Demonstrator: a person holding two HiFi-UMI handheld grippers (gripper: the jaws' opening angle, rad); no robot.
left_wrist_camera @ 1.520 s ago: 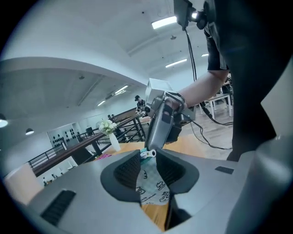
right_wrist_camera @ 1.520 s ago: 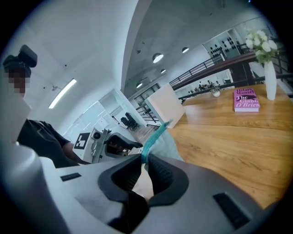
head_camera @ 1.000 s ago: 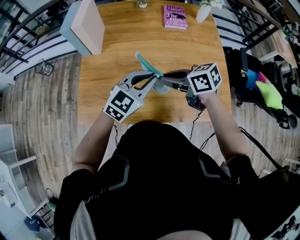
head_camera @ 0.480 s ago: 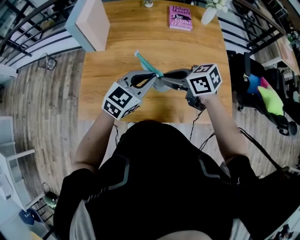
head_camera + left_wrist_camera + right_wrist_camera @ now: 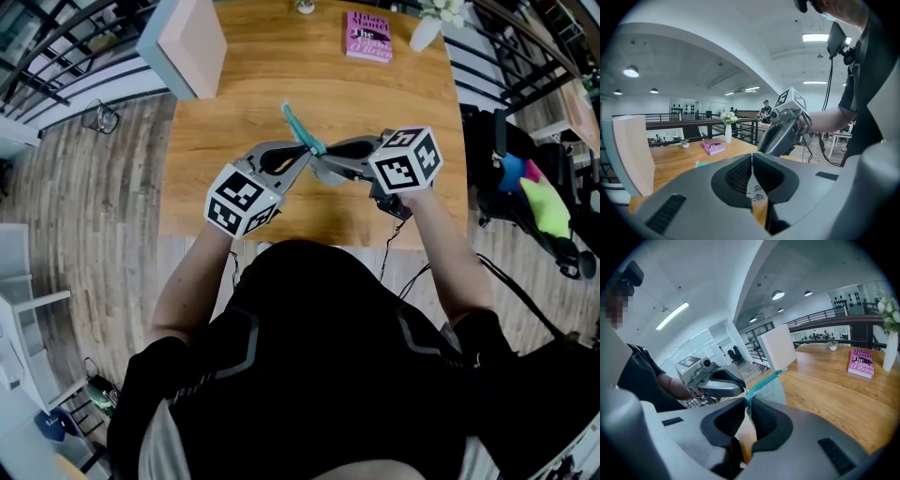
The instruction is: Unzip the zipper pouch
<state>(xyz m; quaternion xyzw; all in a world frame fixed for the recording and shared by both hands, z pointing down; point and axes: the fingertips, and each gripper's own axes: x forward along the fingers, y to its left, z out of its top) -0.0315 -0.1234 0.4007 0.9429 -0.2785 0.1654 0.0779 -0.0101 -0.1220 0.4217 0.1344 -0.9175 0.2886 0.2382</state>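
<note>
The left gripper (image 5: pixel 752 164) and the right gripper (image 5: pixel 746 405) are meeting tip to tip over the wooden table (image 5: pixel 394 108), well nearer the person than the pink book (image 5: pixel 368 36). Both are clamping the zipper pouch (image 5: pixel 302 129): left on its printed fabric, right on its teal zipper edge. Since a second ago, the pouch's teal end is standing steeper, with its tip swung toward the book.

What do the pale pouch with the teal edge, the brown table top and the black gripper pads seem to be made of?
Pale zipper pouch: probably soft matte fabric; it folds limply. Its teal edge looks like woven zipper tape. Brown table top: wood or veneer, satin, with visible grain. Black pads of the left gripper: matte ribbed rubber or plastic, uncertain.
</note>
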